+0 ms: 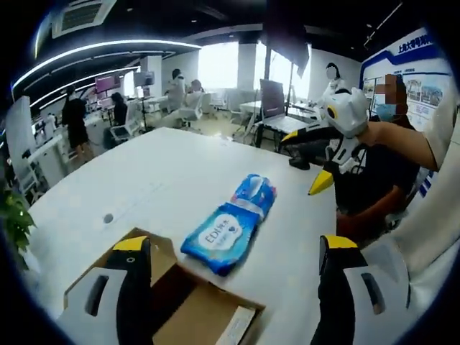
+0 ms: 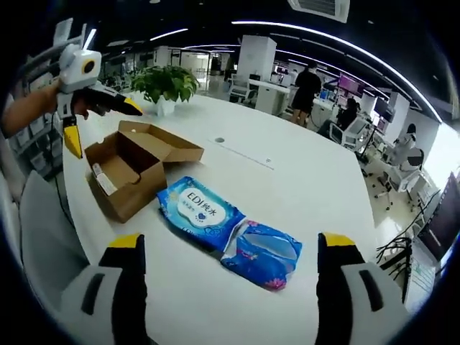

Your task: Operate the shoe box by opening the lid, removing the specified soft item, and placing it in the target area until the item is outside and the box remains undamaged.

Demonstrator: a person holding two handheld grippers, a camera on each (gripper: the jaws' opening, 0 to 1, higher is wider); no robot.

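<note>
An open brown cardboard shoe box [image 2: 133, 169] sits on the white table [image 2: 287, 180] with its lid flapped back; its inside looks dark and empty. Just beside it lie a blue wet-wipes pack [image 2: 201, 208] and, touching that, a second blue soft pack [image 2: 262, 251]. My right gripper [image 2: 232, 243] hangs open above the table in front of both packs, holding nothing. My left gripper [image 1: 234, 244] stands open over the box [image 1: 194, 309] edge, with the wipes pack [image 1: 219, 237] and the second pack [image 1: 253, 195] just beyond it. Each gripper also shows in the other's view, open: right gripper [image 1: 304, 159], left gripper [image 2: 100, 128].
A potted plant [image 2: 167, 83] stands at the table's far end behind the box. The person [image 1: 381, 165] holding the grippers is at the table's side. Desks, chairs, monitors and several people fill the office beyond.
</note>
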